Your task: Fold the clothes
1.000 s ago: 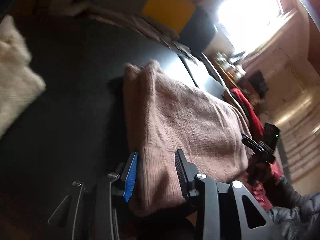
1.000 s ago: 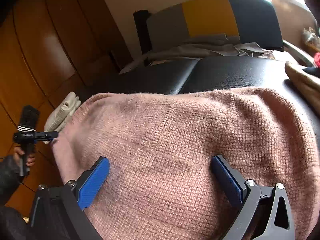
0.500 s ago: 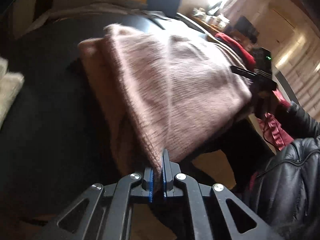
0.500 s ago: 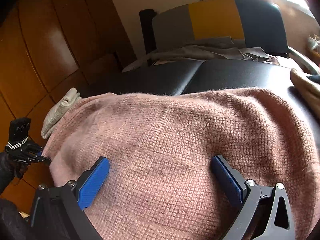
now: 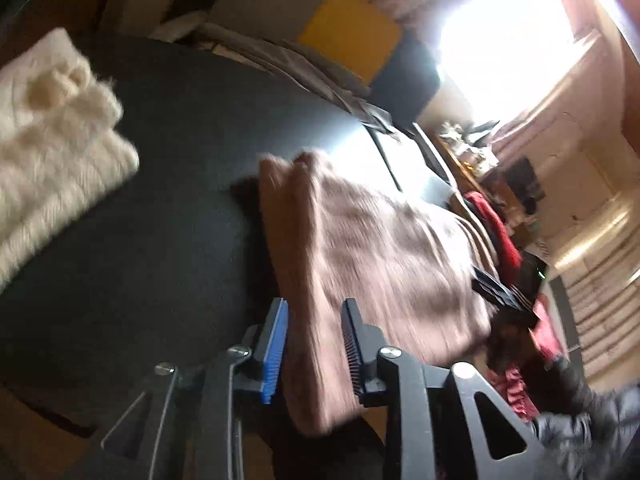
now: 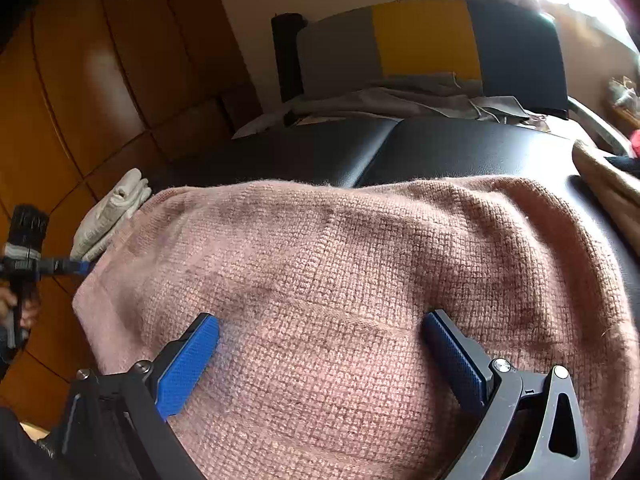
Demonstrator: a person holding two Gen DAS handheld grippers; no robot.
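The pink knitted sweater (image 6: 360,300) lies on the black padded table (image 5: 160,220) as a compact, layered rectangle, with a stacked fold edge visible at its far end in the left wrist view. The left gripper (image 5: 314,346) stands with its jaws parted, straddling the near edge of the sweater without clamping it. The right gripper (image 6: 320,356) has its jaws spread wide, resting over the knit surface with nothing pinched between them. A folded white fluffy garment (image 5: 52,128) lies well apart on the same table. The sweater's shape fits either a fold just laid down and released, or an edge about to be gripped for a further fold; the frames do not settle which. Any further grip calls for closing on all layers of the edge together so the stack does not slide apart.
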